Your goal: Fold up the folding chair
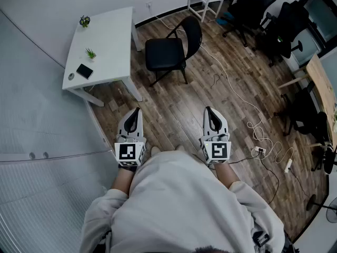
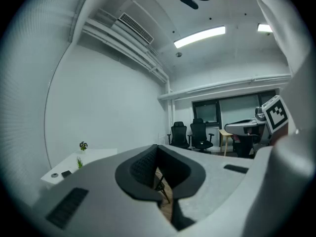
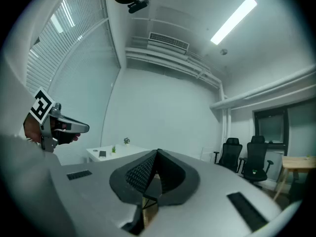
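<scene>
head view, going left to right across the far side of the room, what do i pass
white table → folding chair → black office chairs → wooden desk

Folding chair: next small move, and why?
Probably walk closer, carrying both grippers toward the folding chair. It stands unfolded beside the white table, well ahead of the left gripper and right gripper, both shut and empty.

The left hand-held gripper (image 1: 137,112) and right hand-held gripper (image 1: 209,111) are held side by side at lower centre of the head view, pointed up-frame, roughly level. Both jaw pairs are closed.
</scene>
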`<state>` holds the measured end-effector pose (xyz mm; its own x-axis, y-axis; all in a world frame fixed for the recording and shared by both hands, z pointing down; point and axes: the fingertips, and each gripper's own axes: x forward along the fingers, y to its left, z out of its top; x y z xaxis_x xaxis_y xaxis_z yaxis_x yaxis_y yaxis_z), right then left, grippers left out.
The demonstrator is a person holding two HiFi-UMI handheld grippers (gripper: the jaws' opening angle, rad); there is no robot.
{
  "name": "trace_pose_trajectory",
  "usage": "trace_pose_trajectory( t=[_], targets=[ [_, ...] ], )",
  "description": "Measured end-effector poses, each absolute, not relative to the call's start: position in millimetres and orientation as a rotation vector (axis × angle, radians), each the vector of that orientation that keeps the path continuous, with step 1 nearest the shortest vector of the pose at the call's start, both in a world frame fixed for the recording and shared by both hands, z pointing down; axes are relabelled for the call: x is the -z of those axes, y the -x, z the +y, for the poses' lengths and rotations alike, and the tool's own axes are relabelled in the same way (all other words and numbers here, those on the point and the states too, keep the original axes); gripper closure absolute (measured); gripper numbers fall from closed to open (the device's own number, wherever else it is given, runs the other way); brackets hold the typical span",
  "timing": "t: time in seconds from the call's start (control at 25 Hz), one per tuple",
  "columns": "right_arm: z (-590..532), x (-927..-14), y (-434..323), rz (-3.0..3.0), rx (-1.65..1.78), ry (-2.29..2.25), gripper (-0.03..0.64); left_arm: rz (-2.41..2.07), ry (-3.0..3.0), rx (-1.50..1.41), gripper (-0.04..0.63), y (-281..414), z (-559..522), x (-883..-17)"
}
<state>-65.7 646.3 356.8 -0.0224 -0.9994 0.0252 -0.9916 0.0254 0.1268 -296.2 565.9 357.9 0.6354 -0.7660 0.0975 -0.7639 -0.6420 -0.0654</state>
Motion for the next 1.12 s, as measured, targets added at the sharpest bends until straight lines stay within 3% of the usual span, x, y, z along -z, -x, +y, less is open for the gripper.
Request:
trace_pose_trajectory(
  t=[0.68, 0.76, 0.8, 0.88, 1.0, 1.12],
  targets=[
    [655.9, -352.6, 52.2, -2.184, 0.148, -2.114, 0.597, 1.3, 2.802, 0.183, 0.588, 282.8, 575.9, -355.9],
    [655.3, -350.8, 51.1, -2.187, 0.163, -2.118, 0.594, 1.298, 2.804, 0.171, 0.56, 283.5, 574.4, -355.1],
    [655.0, -350.2, 50.3, -2.193, 0.163, -2.117, 0.559, 1.298, 2.807, 0.169, 0.509, 283.6, 573.8, -355.3],
    [654.6, -349.9, 47.3, -2.204, 0.15, -2.117, 0.438, 1.3, 2.812, 0.168, 0.481, 283.1, 573.0, -356.2],
    [655.6, -348.2, 40.0, -2.22, 0.143, -2.132, 0.383, 1.302, 2.821, 0.158, 0.443, 281.3, 572.5, -356.4],
    [658.8, -344.7, 32.5, -2.247, 0.145, -2.144, 0.294, 1.316, 2.822, 0.133, 0.306, 279.2, 573.2, -353.8]
  ],
)
